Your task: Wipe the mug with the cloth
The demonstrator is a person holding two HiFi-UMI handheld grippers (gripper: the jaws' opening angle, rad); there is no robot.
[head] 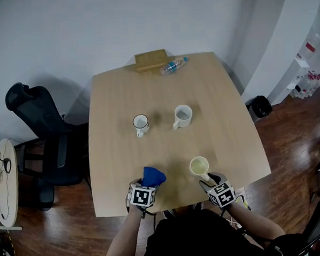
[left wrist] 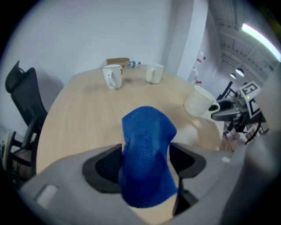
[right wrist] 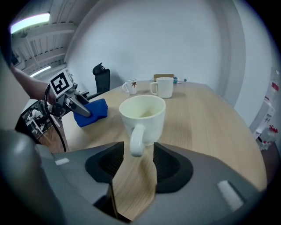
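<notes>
Person's dark top (head: pixel 199 238) fills the bottom of the head view, both forearms reaching fwd to the near edge of the table (head: pixel 115 95). The left gripper (head: pixel 146 186) sits at that near edge, a bit left of ctr, jaws spread wide w/ the blue cloth (head: pixel 152 176) bunched up btwn them. The cloth stands in a hump on the tabletop and fills most of the gap, brushing the pads but not squeezed. The right gripper (head: pixel 212 180) is at the same edge, right of ctr, jaws also wide. The handle of the cream mug (head: pixel 199 165) pokes in btwn them w/ bare wood showing on either side, so no grip on it. That mug is upright, mouth up, just past the gripper tips, handle turned toward the person. Cloth and mug are near each other but apart, not touching. Mid-table stand two more mugs side by side w/ a gap: a white mug with a dark rim (head: pixel 140 122) on the left, a plain white mug (head: pixel 183 116) on the right. At the far edge a wooden block (head: pixel 151 60) lies flat w/ a plastic bottle (head: pixel 173 66) on its side just beside it. Off the left edge there's a black office chair (head: pixel 38 132) on the wood floor (head: pixel 290 127), and off the far right corner a small black bin (head: pixel 260 106).
</notes>
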